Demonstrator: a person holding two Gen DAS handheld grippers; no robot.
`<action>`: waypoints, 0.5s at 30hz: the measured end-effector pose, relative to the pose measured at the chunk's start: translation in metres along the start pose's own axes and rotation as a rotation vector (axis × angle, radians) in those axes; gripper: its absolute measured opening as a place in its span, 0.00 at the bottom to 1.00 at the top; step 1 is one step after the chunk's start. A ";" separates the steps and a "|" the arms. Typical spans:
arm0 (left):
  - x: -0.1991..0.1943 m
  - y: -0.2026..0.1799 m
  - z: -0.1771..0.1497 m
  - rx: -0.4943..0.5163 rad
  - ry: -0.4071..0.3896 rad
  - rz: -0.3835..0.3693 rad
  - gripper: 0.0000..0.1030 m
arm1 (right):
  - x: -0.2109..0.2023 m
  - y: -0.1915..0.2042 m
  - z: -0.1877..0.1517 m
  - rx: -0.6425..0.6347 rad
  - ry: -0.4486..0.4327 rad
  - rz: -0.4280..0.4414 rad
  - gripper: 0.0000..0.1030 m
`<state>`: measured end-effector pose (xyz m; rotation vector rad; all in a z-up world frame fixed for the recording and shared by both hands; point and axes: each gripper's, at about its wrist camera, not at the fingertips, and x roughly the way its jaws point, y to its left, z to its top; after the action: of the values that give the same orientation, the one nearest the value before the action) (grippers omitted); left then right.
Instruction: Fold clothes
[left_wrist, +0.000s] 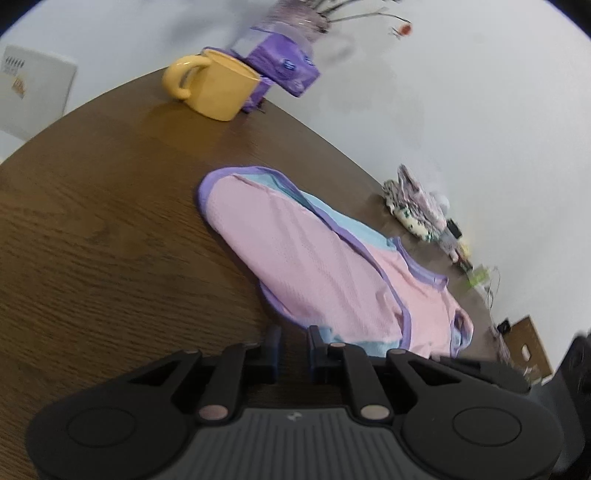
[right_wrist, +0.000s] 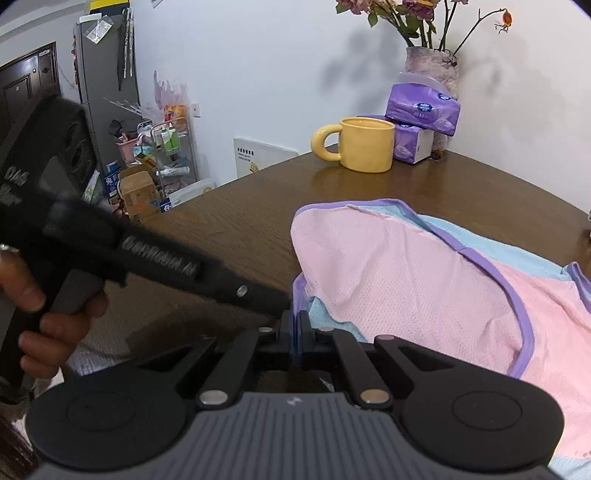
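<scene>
A small pink garment (right_wrist: 406, 280) with purple binding and pale blue panels is spread on the brown wooden table (left_wrist: 92, 240), on the near side of the yellow mug (right_wrist: 364, 142) and well apart from it; one flap is already laid over the body. The fabric is seen to be a thin, perforated mesh, so it is judged light, limp and somewhat slick: it will sag and slide unless it is held at two points.

The right gripper (right_wrist: 297, 325) is seen nearly closed at the garment's near edge, on the side away from the mug; purple trim sits right at its tips, yet whether cloth is actually pinched cannot be told. The left gripper (left_wrist: 293, 339) is held with a narrow gap between its fingers, just beside the hem, and nothing is gripped by it.

The bound edge is judged the best hold, since the stitched trim is firmer than the mesh and less likely to slip. A corner at each end of one hem should be taken, so the fold is kept straight.
</scene>
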<state>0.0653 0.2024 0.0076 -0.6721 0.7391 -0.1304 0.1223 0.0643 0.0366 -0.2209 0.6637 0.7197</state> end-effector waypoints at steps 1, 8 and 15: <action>0.000 0.001 0.001 -0.010 -0.002 0.000 0.16 | 0.000 0.001 -0.001 -0.004 0.001 -0.001 0.01; 0.006 -0.003 -0.001 -0.075 -0.009 0.023 0.21 | 0.000 0.013 -0.003 -0.019 -0.003 -0.054 0.01; 0.002 -0.018 -0.010 0.010 -0.090 0.102 0.01 | -0.003 0.018 -0.006 -0.019 -0.019 -0.073 0.01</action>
<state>0.0619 0.1825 0.0114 -0.6256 0.6843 -0.0099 0.1055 0.0731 0.0342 -0.2546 0.6277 0.6574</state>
